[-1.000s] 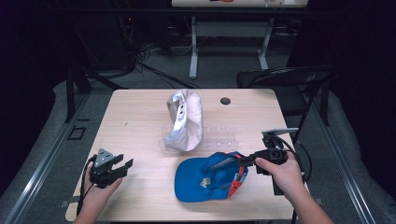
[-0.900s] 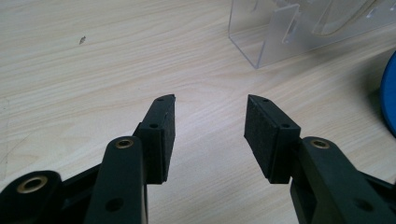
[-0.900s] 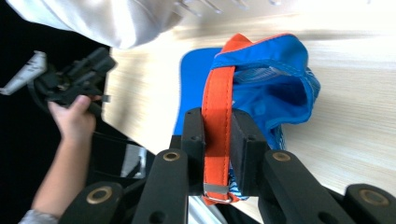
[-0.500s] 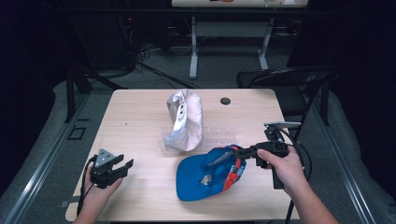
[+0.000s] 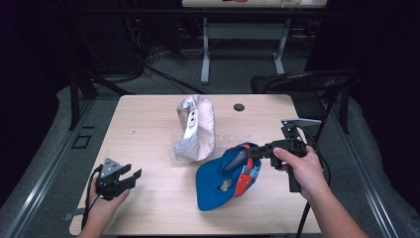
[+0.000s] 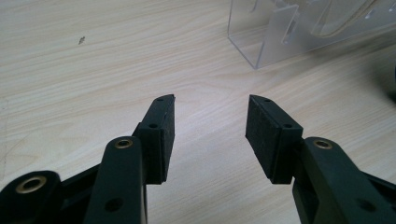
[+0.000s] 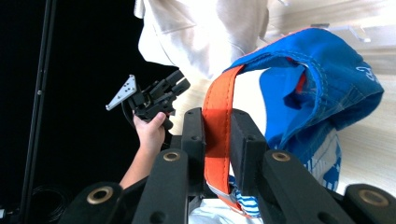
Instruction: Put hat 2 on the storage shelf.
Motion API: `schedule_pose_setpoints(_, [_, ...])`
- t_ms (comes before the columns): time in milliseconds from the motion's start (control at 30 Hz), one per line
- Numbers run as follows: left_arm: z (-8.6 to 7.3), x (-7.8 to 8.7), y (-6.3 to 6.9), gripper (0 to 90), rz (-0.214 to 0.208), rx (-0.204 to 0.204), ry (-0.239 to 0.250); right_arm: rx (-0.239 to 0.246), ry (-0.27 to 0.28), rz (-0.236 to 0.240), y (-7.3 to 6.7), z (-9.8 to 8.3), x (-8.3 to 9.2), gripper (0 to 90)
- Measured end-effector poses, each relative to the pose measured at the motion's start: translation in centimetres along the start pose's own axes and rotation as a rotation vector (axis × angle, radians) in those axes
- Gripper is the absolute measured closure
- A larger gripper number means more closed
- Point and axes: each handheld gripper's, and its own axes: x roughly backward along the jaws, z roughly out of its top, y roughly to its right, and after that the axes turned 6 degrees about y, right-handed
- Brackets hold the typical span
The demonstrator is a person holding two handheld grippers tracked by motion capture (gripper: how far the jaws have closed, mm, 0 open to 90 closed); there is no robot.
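Observation:
A blue cap (image 5: 220, 181) with an orange-red band lies tilted at the table's front middle, its back edge lifted. My right gripper (image 5: 237, 159) is shut on that orange band (image 7: 217, 135), which runs up between the two pads; the blue crown (image 7: 322, 88) hangs to the right. A white cap (image 5: 197, 128) rests on a clear plastic stand (image 5: 178, 148) behind it, also seen as white cap (image 7: 205, 32). My left gripper (image 5: 130, 174) hovers open over bare wood at the front left, with nothing between its pads (image 6: 162, 128). The clear stand (image 6: 299, 32) is ahead of it.
A small black round disc (image 5: 239, 106) lies near the table's far edge. A dark chair (image 5: 302, 84) stands beyond the table's (image 5: 148, 114) right far corner. Dark floor with cables and desk legs lies behind.
My right gripper has risen with the cap's band, lifting the back of the blue cap and tipping it more upright. The left gripper has stayed where it was.

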Motion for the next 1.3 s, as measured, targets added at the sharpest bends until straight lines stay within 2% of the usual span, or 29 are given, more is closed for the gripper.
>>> schedule_pose_setpoints(367, [0.0, 0.0, 0.0, 52.5, 0.001, 0.000, 0.001, 0.051, 0.019, 0.007, -2.8, 1.0, 0.8, 77.4])
schedule_pose_setpoints(600, [0.0, 0.0, 0.1, 52.5, 0.000, 0.002, 0.001, 0.064, 0.052, -0.010, -3.7, 1.6, 1.8, 77.4])
schedule_pose_setpoints(800, [0.0, 0.0, 0.1, 52.6, 0.000, -0.001, 0.001, 0.059, 0.093, -0.020, -4.0, 2.2, 3.1, 77.4])
schedule_pose_setpoints(1033, [0.0, 0.0, 0.0, 52.1, -0.002, 0.005, 0.001, 0.032, 0.130, -0.009, -4.3, 3.3, 4.1, 77.4])
schedule_pose_setpoints(1300, [-0.1, -0.1, -0.1, 51.5, 0.001, 0.004, -0.001, 0.026, 0.176, -0.019, -5.2, 4.8, 5.0, 77.4])
